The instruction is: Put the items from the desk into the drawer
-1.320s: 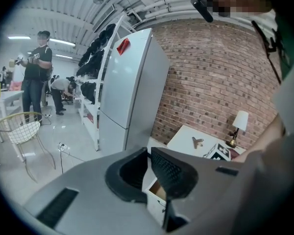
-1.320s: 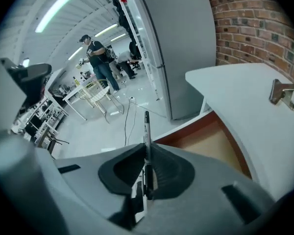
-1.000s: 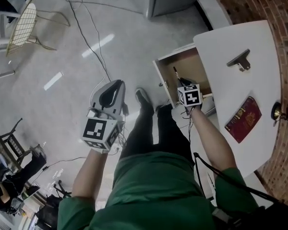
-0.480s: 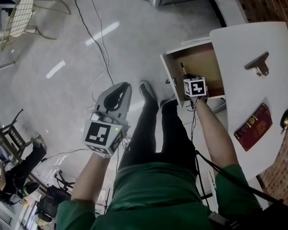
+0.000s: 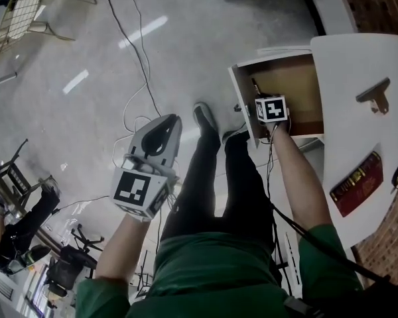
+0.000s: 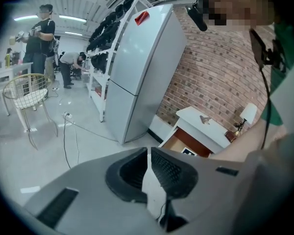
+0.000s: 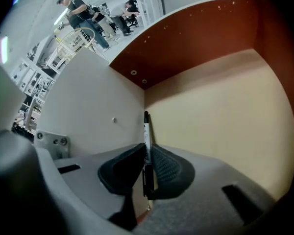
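Note:
My right gripper (image 7: 147, 156) is shut on a thin black pen (image 7: 147, 136) and reaches down into the open wooden drawer (image 5: 292, 88); the pen (image 5: 255, 88) points at the drawer's pale bottom (image 7: 220, 111) near its left wall. On the white desk top (image 5: 358, 144) lie a dark red booklet (image 5: 357, 183) and a metal clip (image 5: 375, 95). My left gripper (image 5: 160, 132) hangs over the floor left of the person's legs, jaws shut with nothing between them (image 6: 148, 173).
A grey fridge (image 6: 137, 67) stands against the brick wall (image 6: 220, 67) beyond the desk, which carries a small lamp (image 6: 245, 116). Cables (image 5: 136, 58) trail across the concrete floor. A wire chair (image 5: 20, 12) is far left. People stand at the back (image 6: 39, 38).
The right gripper has pushed the pen deeper into the drawer. The head view has swung, so the desk slides right. The left gripper stays put.

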`<state>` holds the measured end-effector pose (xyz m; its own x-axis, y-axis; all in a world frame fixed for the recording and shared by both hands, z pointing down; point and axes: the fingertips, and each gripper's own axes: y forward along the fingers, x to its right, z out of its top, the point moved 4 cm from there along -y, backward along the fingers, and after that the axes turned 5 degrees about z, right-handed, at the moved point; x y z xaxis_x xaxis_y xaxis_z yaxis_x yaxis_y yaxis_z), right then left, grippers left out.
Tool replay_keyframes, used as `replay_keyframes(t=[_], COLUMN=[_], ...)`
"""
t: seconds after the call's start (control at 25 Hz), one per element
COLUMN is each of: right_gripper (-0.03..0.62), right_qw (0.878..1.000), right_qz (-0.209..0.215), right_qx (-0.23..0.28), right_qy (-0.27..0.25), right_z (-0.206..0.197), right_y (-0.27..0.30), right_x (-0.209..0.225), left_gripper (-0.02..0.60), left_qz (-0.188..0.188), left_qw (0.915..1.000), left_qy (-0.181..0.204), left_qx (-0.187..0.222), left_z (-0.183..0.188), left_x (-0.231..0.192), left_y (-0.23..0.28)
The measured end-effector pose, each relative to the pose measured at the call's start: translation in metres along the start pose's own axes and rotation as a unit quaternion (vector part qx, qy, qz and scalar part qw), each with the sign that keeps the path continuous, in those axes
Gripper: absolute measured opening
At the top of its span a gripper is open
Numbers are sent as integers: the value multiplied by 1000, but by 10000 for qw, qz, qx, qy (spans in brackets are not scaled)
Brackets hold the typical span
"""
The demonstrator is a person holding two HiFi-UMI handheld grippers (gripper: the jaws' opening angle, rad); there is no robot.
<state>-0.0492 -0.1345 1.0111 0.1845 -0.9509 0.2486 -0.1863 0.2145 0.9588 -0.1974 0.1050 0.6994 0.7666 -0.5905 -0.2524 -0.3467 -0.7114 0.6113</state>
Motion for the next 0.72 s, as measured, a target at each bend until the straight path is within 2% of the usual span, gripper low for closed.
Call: replay_keyframes(t=[0.08,0.2,0.28,0.44,0.56,0.72], right_gripper=[51,135,133,106,97,78], right_qw=[10000,9998,9991,9945,9917,9853], right_qz=[6,-189,-227,93,246,382], right_qx=[2,111,316,820,1100,1640], right_qy=[-6,13,196,649,616,302], right_z=[1,5,7,10,21,39], right_y=[5,0,-12,-41,-68,-120], right_x=[-1,5,7,4,-6,-35], left_gripper=[23,23,23,23,23,23], left_qz=[-24,-29,-56,-49,-120,-214], left_qw=[9998,9998,9998,9999,9998,9994], left_qy=[-82,-82,-78,15,-20,-45], left_qx=[-204,-177,-195,133,161,250], left_z=[-5,-6,-4,13,28,47], left_x=[1,1,5,9,17,30], left_y=[2,6,7,8,10,9])
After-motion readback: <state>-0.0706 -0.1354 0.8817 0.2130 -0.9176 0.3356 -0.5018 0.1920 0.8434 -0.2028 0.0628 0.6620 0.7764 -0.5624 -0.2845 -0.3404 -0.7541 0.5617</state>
